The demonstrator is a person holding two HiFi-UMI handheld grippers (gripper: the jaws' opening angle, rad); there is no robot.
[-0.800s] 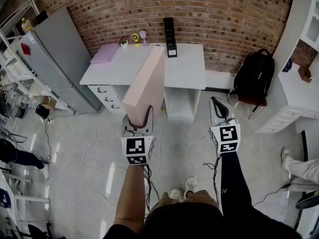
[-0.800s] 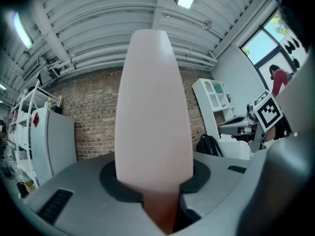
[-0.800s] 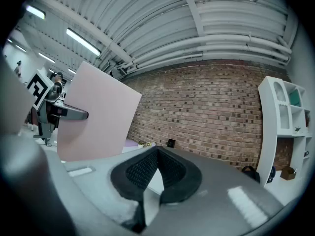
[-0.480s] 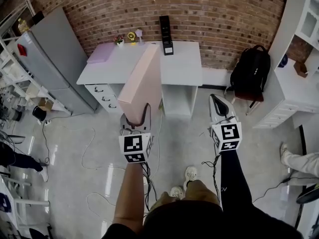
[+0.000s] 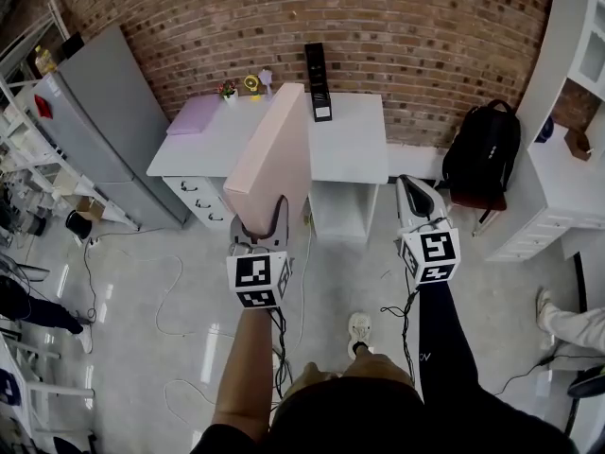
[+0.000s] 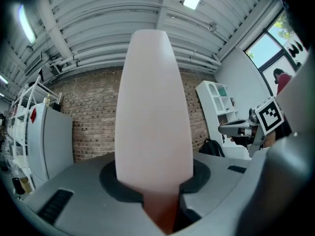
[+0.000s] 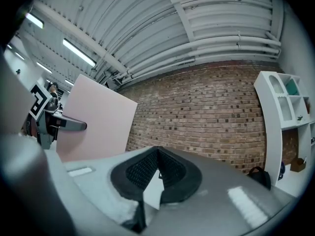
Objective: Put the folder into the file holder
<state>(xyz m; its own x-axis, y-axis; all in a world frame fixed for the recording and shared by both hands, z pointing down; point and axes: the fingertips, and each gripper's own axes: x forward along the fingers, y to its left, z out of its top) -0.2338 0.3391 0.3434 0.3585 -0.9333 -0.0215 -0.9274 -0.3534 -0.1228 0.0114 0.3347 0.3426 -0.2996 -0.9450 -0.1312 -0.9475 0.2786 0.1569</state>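
Observation:
My left gripper [image 5: 262,227] is shut on the near end of a big pale pink folder [image 5: 274,164], which juts forward and up toward the desk. In the left gripper view the folder [image 6: 152,122] stands on edge, pinched at its base in the left gripper [image 6: 158,193]. A black upright file holder [image 5: 319,81] stands at the back of the white desk [image 5: 354,130], against the brick wall. My right gripper [image 5: 417,202] hangs over the floor to the right, shut and holding nothing. The right gripper view shows its jaws [image 7: 151,181] together and the folder [image 7: 93,127] off to the left.
A lilac folder [image 5: 194,114] and small ornaments lie on the desk's left part. A grey cabinet [image 5: 99,121] stands left, a black backpack [image 5: 484,154] and a white shelf unit [image 5: 567,159] right. Cables [image 5: 175,287] trail over the floor.
The desk has come a little nearer and lower in the head view, and the feet have shifted. Both grippers keep their pose, with the folder still held.

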